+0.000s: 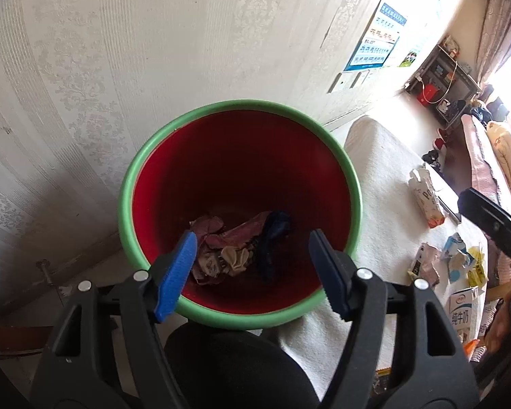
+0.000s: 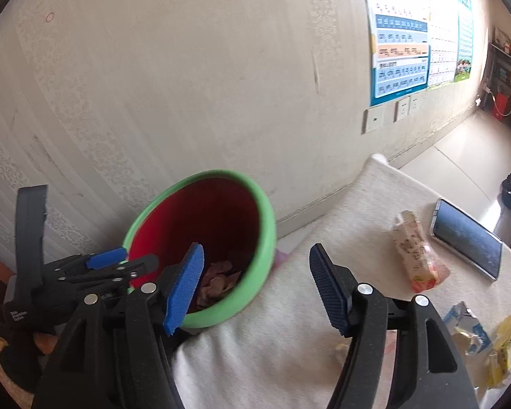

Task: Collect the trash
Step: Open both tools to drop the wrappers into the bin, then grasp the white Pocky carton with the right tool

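A red bin with a green rim stands beside the table, with crumpled wrappers lying at its bottom. My left gripper hangs open and empty over the bin's mouth. In the right wrist view the bin sits left of the table's edge, and my right gripper is open and empty between bin and table. The left gripper shows at the bin's left rim. A crushed carton and more trash lie on the white cloth.
A phone lies on the table at the far right. Milk cartons and wrappers lie on the cloth. A patterned wall stands just behind the bin. A black chair seat is below the bin.
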Demonstrator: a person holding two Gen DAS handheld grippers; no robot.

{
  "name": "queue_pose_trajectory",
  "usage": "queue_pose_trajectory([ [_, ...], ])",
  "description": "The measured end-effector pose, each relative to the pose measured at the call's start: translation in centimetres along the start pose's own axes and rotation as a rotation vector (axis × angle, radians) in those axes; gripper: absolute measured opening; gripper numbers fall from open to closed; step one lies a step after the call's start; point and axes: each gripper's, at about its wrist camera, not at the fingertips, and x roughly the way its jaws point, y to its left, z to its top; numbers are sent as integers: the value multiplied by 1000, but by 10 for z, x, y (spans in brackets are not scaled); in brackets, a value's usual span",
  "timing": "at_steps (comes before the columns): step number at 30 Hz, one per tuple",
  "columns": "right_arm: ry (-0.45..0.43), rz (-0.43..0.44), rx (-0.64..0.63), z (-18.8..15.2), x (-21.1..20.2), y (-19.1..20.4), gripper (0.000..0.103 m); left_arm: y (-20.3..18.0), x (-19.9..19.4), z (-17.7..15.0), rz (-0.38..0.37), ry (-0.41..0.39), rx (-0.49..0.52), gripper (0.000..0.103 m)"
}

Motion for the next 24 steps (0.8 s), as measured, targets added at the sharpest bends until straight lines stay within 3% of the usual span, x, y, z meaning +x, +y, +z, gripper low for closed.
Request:
queue_pose_trajectory([
  [5,82,-202,57,-4,15,-80,65,-31,4,-18,-63,34,80,66],
  [9,168,-277,108,-8,43,-119,65,-47,7,-22,-54,43,162,66],
  [16,282,-247,129,-21,90,-139,65,-36,16,-21,-84,82,94,66],
  [18,303,-249,145,-27,96,-139,55,-39,17,-22,-78,88,104,66],
  [20,287,-226,155,-31,90,-138,42,-42,18,-22,-70,87,113,66],
  [24,184,-115,234,-41,47,-134,35,-41,19,-22,-70,90,109,66],
])
